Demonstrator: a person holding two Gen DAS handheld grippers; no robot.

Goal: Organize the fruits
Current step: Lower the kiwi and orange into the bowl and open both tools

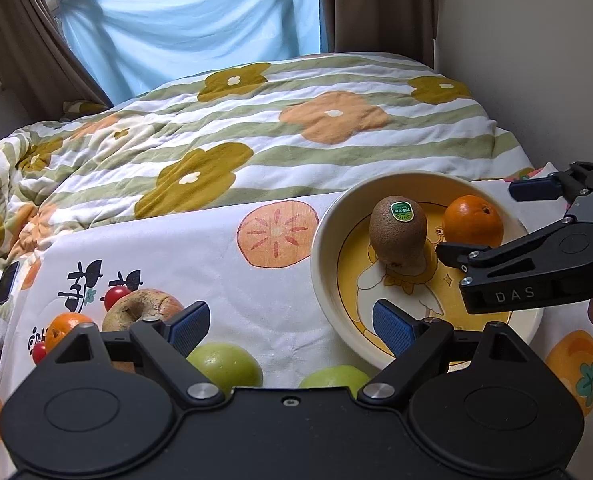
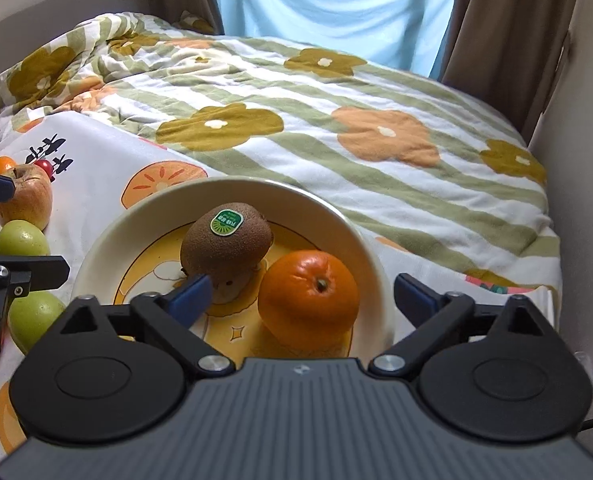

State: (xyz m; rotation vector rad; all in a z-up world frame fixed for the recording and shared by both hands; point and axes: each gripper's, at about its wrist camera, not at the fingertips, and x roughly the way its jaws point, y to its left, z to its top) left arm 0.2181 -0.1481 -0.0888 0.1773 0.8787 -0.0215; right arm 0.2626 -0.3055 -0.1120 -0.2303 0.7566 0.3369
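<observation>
Inside the cream bowl [image 2: 360, 240] at the centre of the right wrist view, a stickered kiwi [image 2: 226, 246] stands beside an orange [image 2: 308, 300]. Wide open and gripping nothing, the right hand-held gripper [image 2: 304, 300] tilts down over the bowl, the orange between its parted fingers. Lower left of the left wrist view, two green apples [image 1: 226, 364], a reddish apple [image 1: 144, 306], a second orange [image 1: 64, 328] and cherry tomatoes [image 1: 116, 296] lie on the printed cloth [image 1: 200, 256]. Above them, angled downward, the left hand-held gripper [image 1: 292, 328] is open and empty.
</observation>
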